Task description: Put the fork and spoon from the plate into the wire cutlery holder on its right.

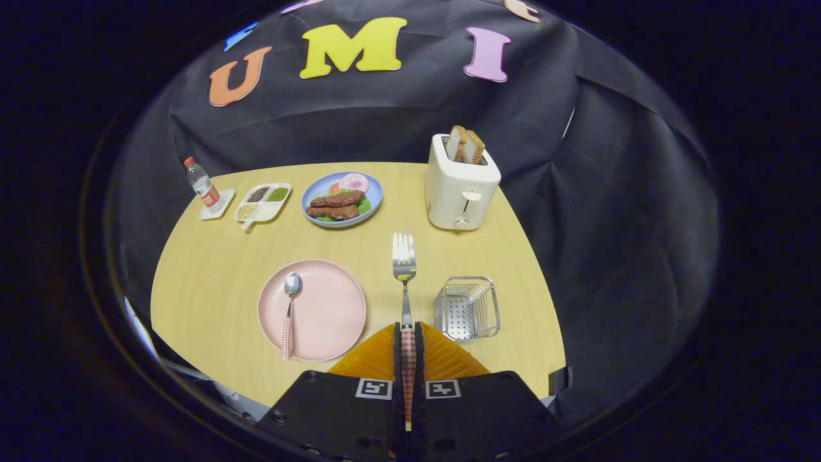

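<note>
One utensil, the fork (404,269), is pinched by its handle between the closed fingers (408,333), lower centre; the spoon (290,308) lies on the plate (327,314). Its long overhang could swing and miss the holder (467,308), lower right.

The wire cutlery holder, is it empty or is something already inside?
Empty: the wire cutlery holder shows only its perforated bottom. The gripper is shut on the fork; the spoon lies on the plate.
</note>
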The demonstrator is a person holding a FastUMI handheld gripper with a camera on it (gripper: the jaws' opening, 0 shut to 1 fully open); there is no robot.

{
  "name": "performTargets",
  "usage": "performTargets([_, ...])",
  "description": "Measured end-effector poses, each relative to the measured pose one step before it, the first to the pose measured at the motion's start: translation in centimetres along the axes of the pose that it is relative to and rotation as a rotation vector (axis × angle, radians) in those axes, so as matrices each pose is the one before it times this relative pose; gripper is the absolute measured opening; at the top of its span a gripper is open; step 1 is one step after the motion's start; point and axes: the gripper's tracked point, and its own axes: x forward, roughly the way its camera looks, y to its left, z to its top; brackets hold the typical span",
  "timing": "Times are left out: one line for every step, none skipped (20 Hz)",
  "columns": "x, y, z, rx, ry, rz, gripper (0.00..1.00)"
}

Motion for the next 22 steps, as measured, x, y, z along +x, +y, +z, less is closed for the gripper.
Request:
performTargets([-0.327,-0.368,0.078,0.02273,0.02179,0.02028,0.04])
performTargets([-0.138,-0.714,-0.03,0.01658,0.0226,0.00691,0.04])
performTargets([-0.028,-0.956,-0.002,0.01074,0.02437,-0.0057,0.04])
performTargets([0.019,-1.047,-0.049,0.00307,0.01741,-0.01119,0.04])
performTargets([0.073,-1.067,0.15,0.00055,0.01935,-0.02141,0.04])
performTargets([0.324,-0.922,-0.09,-0.00439,0.02279,-0.01318,0.04])
performTargets([0.166,-0.707,-0.043,-0.00517,0.02554,-0.0052,0.04])
performTargets([0.354,-0.439,-0.069,-0.0068,0.03119,-0.00265,0.04])
performTargets([0.446,-0.398,-0.139,-0.00798,0.03899,-0.00037,0.04])
performTargets([0.542,-0.218,-0.186,-0.00501,0.04414,0.01263,0.04])
performTargets([0.26,0.055,0.001,0.00048,0.03519,0.02032,0.04])
performTargets([0.409,-0.201,0.165,-0.00393,0.02468,0.00528,0.04])
performTargets([0.409,-0.437,0.231,-0.01316,0.02115,-0.00695,0.04])
performTargets([0.587,-0.306,0.118,-0.01347,0.02034,-0.00431,0.04])
performTargets([0.509,-0.203,-0.028,-0.0094,0.03927,0.00154,0.04])
performTargets([0.729,-0.159,-0.375,0.00465,0.05079,0.0065,0.04])
performTargets([0.437,0.21,0.008,0.00377,0.04633,0.02406,0.04])
performTargets([0.842,-0.008,-0.373,-0.00773,0.05065,0.01683,0.04])
performTargets([0.57,-0.259,0.119,0.00445,0.03276,0.00429,0.04])
performTargets([0.69,-0.472,0.497,0.00422,0.02167,-0.00218,0.04])
performTargets([0.397,-0.386,0.607,-0.00254,0.01862,-0.00854,0.04])
performTargets([0.288,-0.303,0.408,-0.00137,0.01921,-0.00853,0.04])
